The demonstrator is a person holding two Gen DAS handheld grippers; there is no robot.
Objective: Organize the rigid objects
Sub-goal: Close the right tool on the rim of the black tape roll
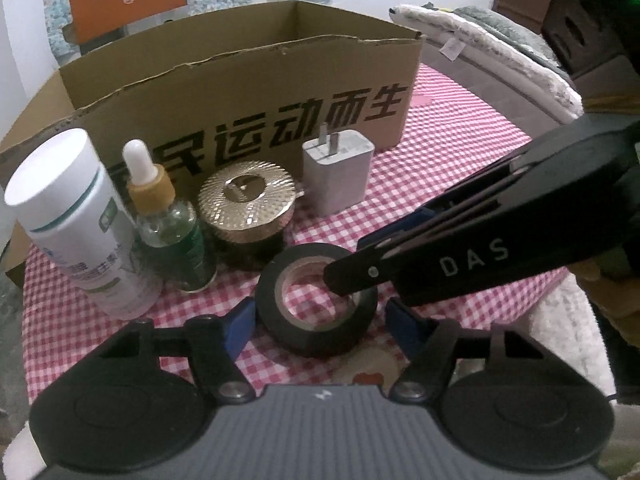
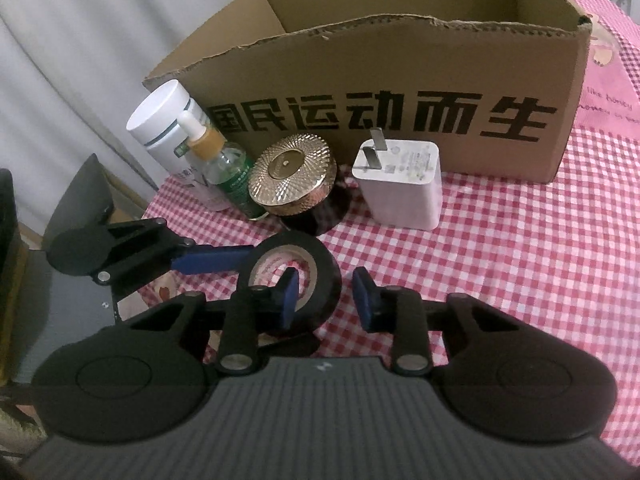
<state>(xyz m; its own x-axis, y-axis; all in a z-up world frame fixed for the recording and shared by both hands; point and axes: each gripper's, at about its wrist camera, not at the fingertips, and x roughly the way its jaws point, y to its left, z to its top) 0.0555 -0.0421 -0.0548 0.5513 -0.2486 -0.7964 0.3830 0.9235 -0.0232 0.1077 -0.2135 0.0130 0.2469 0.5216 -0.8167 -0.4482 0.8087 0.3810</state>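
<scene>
A black tape roll [image 1: 316, 300] lies flat on the red-checked cloth [image 1: 440, 184]. My left gripper [image 1: 322, 326] stands open with its blue pads on either side of the roll, a small gap at each. My right gripper [image 2: 326, 302] reaches in from the right and is open too. One of its pads is inside the hole of the tape roll [image 2: 296, 276], and the other is outside with cloth showing between. A white bottle [image 1: 76, 220], a dropper bottle [image 1: 168, 220], a gold-lidded jar [image 1: 248, 208] and a white charger [image 1: 338, 176] stand in a row behind the roll.
An open cardboard box [image 2: 400, 60] with black lettering stands right behind the row. Folded towels [image 1: 500, 52] lie past the table's right edge. The cloth to the right of the charger [image 2: 400, 188] is bare.
</scene>
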